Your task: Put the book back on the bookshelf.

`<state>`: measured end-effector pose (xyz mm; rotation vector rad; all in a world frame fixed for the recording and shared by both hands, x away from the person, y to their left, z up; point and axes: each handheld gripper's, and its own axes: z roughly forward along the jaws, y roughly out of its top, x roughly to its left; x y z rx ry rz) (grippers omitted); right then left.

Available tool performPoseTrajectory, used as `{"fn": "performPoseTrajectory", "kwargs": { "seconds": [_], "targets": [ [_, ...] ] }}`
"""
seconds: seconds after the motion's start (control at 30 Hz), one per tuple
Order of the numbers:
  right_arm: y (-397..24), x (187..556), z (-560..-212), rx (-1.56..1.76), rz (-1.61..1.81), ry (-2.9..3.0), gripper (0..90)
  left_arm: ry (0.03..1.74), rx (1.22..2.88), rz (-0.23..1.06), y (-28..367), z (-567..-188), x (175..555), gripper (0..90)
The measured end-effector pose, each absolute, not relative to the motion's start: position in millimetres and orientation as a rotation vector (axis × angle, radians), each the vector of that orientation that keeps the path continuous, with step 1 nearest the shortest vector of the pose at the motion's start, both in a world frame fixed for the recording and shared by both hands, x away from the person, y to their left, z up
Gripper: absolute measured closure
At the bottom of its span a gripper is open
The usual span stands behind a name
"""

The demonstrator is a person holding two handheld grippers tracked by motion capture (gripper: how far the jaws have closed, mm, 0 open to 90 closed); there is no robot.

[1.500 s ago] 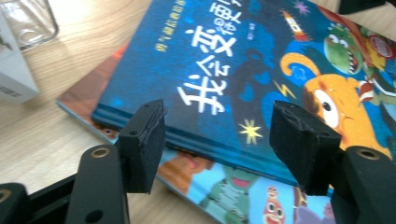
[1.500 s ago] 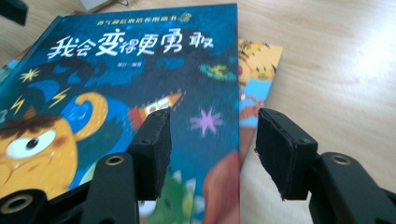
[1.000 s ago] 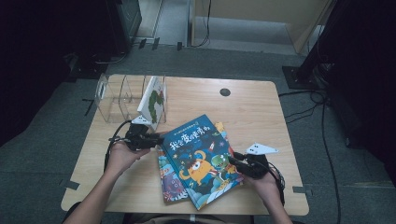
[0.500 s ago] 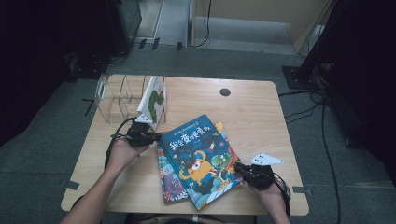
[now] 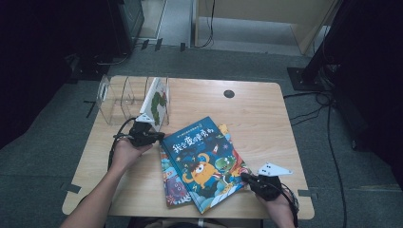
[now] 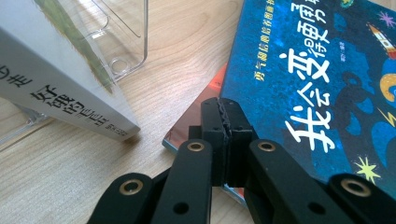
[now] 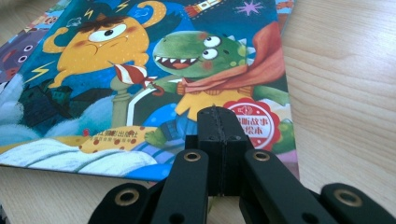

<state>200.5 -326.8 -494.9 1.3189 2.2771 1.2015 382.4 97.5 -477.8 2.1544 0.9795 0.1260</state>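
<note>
Both sets of jaws have just been closing and now stand together, pad against pad, with nothing visible between them. Your left gripper (image 5: 151,137) sits left of the frame's middle in the high view, tips at the upper left corner of the blue picture book (image 5: 205,161); in the left gripper view that gripper (image 6: 225,122) lies over the book's (image 6: 317,84) corner, though you cannot tell whether the pads touch the cover. Your right gripper (image 5: 251,179) is at the lower right of the high view, tips at the book's lower right edge; in the right gripper view it (image 7: 220,126) points at the cover (image 7: 140,70) near the red seal.

Largest first: the wooden table (image 5: 256,114) fills the middle of the high view. The blue picture book lies flat and tilted at lower centre, on top of a second book (image 5: 172,183) whose edge shows at its lower left. The clear plastic rack (image 5: 119,97) stands at the table's upper left, with a white book (image 5: 157,102) leaning in its right end. A small dark round hole (image 5: 229,93) lies upper centre.
</note>
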Motion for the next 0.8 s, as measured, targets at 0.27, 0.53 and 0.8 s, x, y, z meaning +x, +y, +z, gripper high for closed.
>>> {"fn": "performPoseTrajectory", "kwargs": {
  "seconds": [0.27, 0.53, 0.8],
  "targets": [
    [-329, 184, -495, 1.328, 1.214, 2.284, 90.0, 0.946, 2.179, 0.108, 90, -481, 381, 88.0],
    [-330, 180, -496, 1.335, 1.188, 2.301, 90.0, 0.957, 2.157, 0.134, 93, -479, 382, 88.4],
    [-331, 180, -497, 1.340, 1.188, 2.306, 90.0, 0.964, 2.151, 0.147, 98, -480, 385, 90.0]
  ]
}}
